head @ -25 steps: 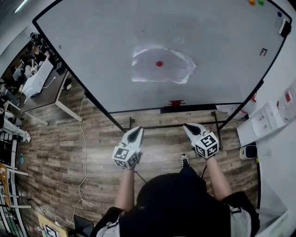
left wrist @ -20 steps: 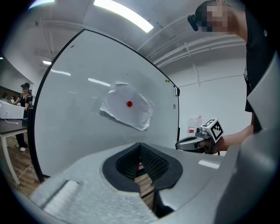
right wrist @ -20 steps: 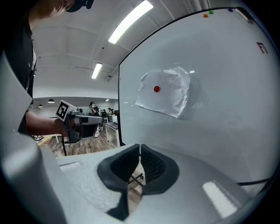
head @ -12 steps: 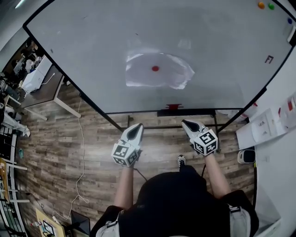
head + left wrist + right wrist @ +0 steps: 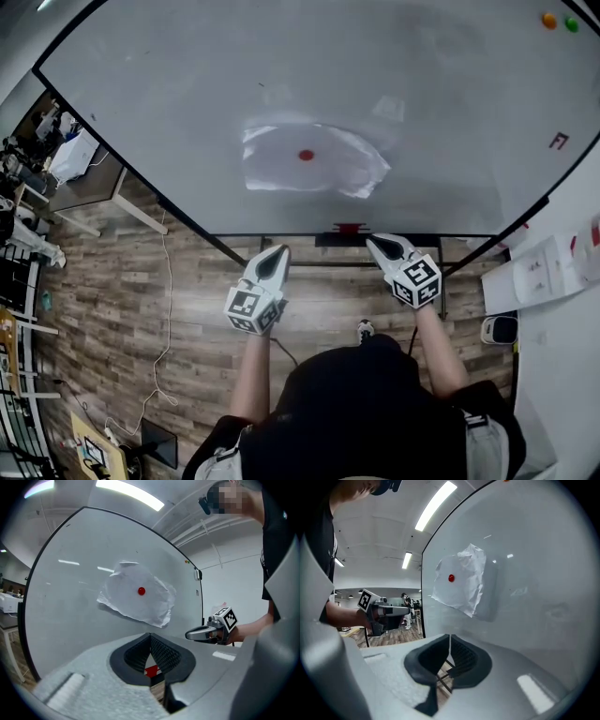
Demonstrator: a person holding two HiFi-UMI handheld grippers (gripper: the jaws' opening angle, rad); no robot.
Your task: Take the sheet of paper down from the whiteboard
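Note:
A crumpled white sheet of paper hangs on the large whiteboard, pinned by a round red magnet. The sheet and magnet sit ahead of and above the left jaws; the right gripper view shows the sheet up and ahead as well. My left gripper is shut and empty, below the sheet's left part. My right gripper is shut and empty, below the sheet's right corner. Both point at the board's lower edge, apart from the paper.
An orange and a green magnet sit at the board's top right. A small red piece rests on the board's bottom rail. Desks stand to the left on the wood floor. A white cabinet stands at the right.
Both grippers have moved forward toward the whiteboard, side by side. The board and sheet now fill more of the head view. Both jaws stayed shut.

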